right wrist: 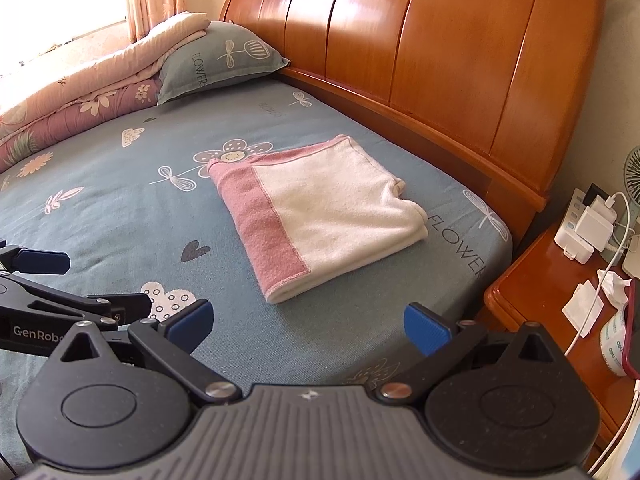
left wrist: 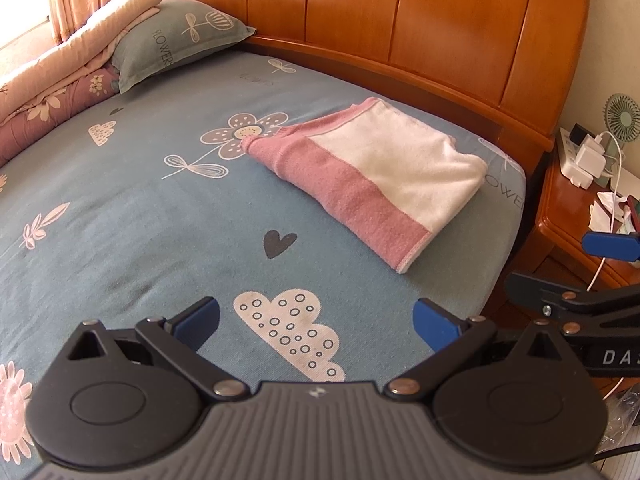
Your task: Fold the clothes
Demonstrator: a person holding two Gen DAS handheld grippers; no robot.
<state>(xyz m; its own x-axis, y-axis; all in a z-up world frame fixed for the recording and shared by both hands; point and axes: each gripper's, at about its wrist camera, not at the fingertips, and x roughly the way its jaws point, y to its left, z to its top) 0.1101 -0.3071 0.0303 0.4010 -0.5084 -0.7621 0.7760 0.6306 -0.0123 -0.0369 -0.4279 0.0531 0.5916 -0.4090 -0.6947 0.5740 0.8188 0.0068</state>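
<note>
Left wrist view: a pink-and-white folded cloth [left wrist: 372, 176] lies flat on the blue patterned bedsheet [left wrist: 140, 220], near the wooden headboard [left wrist: 400, 28] and toward the bed corner beside the nightstand [left wrist: 568, 216]. The left gripper [left wrist: 316, 320] hangs above the sheet, well short of the cloth, its blue pads apart and holding nothing; the right gripper [right wrist: 308, 320] is likewise spread and empty, side by side with the left one. In the right wrist view the cloth [right wrist: 320, 216] shows a pink band along one side, a white terry field, and a rounded, doubled edge at the near end, where several layers are stacked. Judged from its nap and soft creases, the piece is light, limp and thick rather than stiff; it should drape when lifted and slide little on the cotton sheet. The layers may part if only the top one is pinched. A sound hold would be at two corners of one edge, one gripper to each, with the pads closing over all layers. Whether a further fold is intended cannot be told; the bundle already appears compact.
</note>
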